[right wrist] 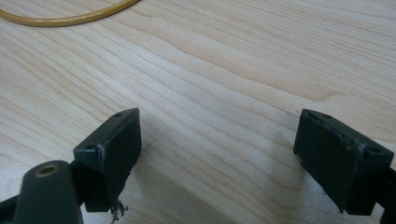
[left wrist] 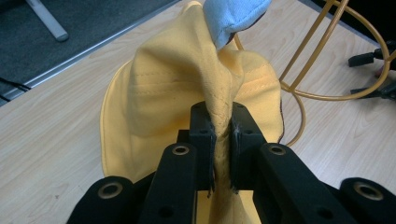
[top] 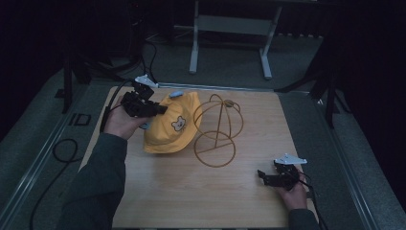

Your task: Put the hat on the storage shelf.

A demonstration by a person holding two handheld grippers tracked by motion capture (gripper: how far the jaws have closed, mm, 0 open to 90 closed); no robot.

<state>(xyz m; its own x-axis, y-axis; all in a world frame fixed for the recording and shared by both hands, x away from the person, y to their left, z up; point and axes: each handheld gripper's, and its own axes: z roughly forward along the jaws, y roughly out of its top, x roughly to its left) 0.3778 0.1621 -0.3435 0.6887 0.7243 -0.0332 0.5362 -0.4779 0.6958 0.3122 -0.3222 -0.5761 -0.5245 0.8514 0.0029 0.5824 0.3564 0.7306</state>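
While my left gripper (left wrist: 223,128) sits at the near-left part of the wooden table (top: 191,191), its two black jaws are pressed together on a raised fold of the yellow hat (top: 172,125), with the cloth pinched flat between the pads. In the left gripper view the fold rises from the jaws in a ridge, stitching visible along it, and a light blue fabric piece (left wrist: 236,16) hangs at the top of the hat. From the high view the hat lies on the left half of the table, a small bear patch (top: 179,123) facing up, and the blue piece shows at its far edge.

Just right of the hat stands a gold wire hat stand (top: 218,129): a domed cage of thin hoops on a round base ring. The hat's right edge lies against or just beside the stand (I cannot tell whether they touch).

My right gripper (right wrist: 219,154) is held low over the near-right corner of the table, well apart from hat and stand. Its jaws stand wide, with bare wood grain between them and nothing gripped. An arc of the stand's base ring shows at the top left of the right gripper view.

Beyond the table, a grey metal frame (top: 230,38) stands on the dark floor.
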